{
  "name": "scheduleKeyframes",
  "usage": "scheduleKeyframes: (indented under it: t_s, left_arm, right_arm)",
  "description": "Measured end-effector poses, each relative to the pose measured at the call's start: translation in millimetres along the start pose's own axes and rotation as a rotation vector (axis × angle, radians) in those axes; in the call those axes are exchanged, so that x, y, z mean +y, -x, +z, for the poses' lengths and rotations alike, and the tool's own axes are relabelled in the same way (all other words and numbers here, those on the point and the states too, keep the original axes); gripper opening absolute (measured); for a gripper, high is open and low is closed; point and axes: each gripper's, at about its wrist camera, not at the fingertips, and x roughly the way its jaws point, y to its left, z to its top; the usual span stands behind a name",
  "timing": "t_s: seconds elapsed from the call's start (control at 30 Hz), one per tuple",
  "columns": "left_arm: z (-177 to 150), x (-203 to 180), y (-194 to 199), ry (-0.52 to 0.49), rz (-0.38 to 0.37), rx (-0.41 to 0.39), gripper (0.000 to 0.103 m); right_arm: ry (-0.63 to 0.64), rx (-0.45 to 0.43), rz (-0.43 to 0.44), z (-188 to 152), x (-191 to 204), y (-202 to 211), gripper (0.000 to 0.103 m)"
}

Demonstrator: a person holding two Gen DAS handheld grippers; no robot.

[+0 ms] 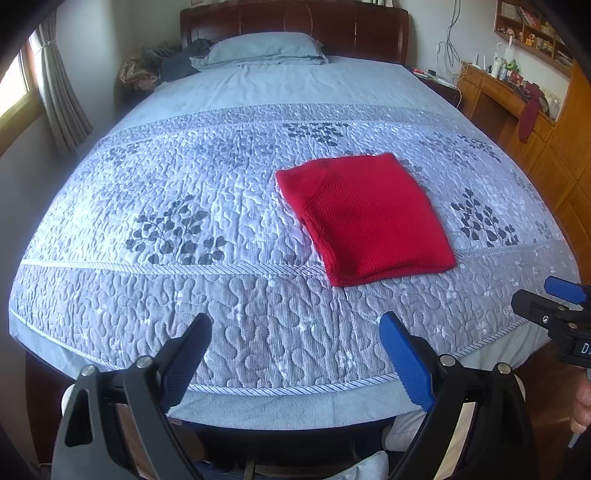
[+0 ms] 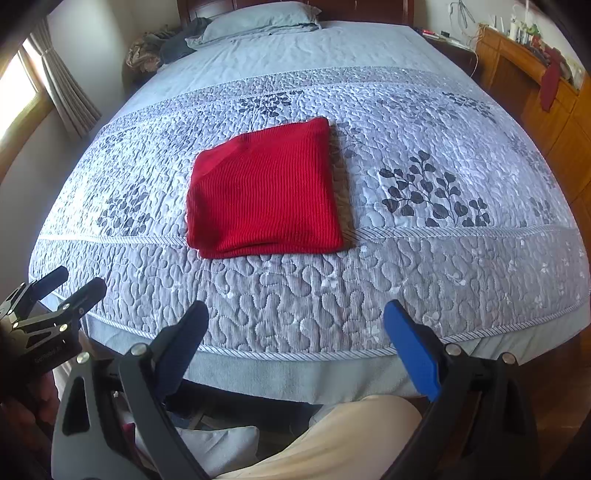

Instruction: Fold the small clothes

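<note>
A red knitted garment (image 1: 364,218) lies folded into a neat rectangle on the quilted bedspread (image 1: 166,221); in the right wrist view the same red garment (image 2: 264,197) sits at centre. My left gripper (image 1: 295,332) is open over the foot of the bed, well short of the garment, nothing between its fingers. My right gripper (image 2: 295,321) is also open and empty, held back near the bed's front edge. Each gripper shows in the other's view: the right gripper (image 1: 554,299) at the right edge, the left gripper (image 2: 70,288) at the lower left.
A pillow (image 1: 264,50) and a heap of dark clothes (image 1: 166,62) lie by the wooden headboard (image 1: 295,22). A wooden desk (image 1: 517,99) and shelves stand to the right, a curtained window (image 1: 22,81) to the left. A person's legs (image 2: 332,443) are below the bed's edge.
</note>
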Motion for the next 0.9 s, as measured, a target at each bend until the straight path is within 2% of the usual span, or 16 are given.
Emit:
scheduleKeyframes:
  t_s: [0.9]
  left_arm:
    - [-2.4, -1.8, -4.8, -0.01, -0.003, 0.0, 0.092]
  right_arm:
    - [-0.003, 0.015, 0.009, 0.8, -0.5, -7.9, 0.095]
